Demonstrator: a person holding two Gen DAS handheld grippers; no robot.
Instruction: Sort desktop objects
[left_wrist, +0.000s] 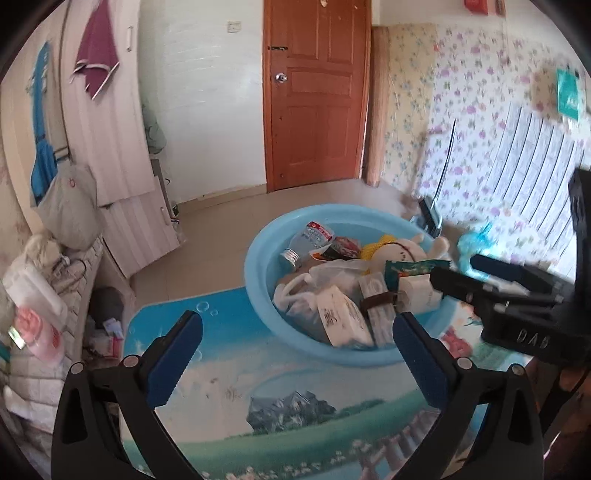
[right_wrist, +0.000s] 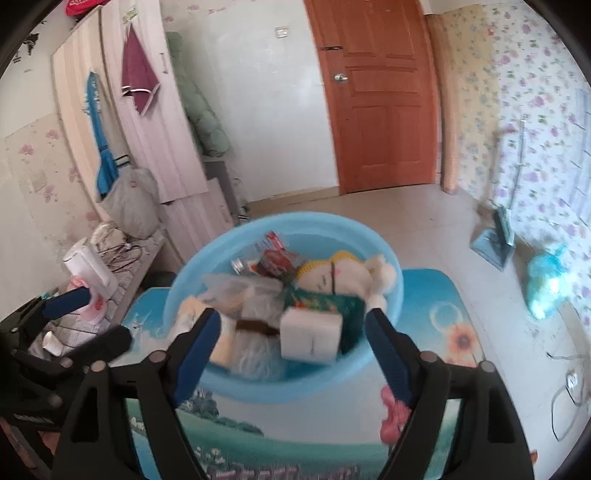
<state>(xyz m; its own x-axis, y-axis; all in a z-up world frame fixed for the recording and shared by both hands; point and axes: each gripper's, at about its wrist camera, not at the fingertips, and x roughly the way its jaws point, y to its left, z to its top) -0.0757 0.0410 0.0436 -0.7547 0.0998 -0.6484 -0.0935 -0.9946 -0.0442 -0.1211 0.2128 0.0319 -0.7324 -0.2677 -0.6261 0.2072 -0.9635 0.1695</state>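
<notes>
Basin (left_wrist: 258, 266) on the table mat (left_wrist: 236, 373), plush toy (left_wrist: 402, 251), bottle (left_wrist: 310, 240) and box (left_wrist: 343, 317) inside it.

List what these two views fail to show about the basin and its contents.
- Basin bottom: both views, covered by the piled items.
- Plastic bottle: left wrist view, its lower part is behind the wrappers; label print too small to read.
- White box: right wrist view, motion blur hides any print.
- Plush toy: right wrist view, lower body hidden by the green packet.
- Basin's near rim: right wrist view, partly behind the right gripper fingers.
</notes>
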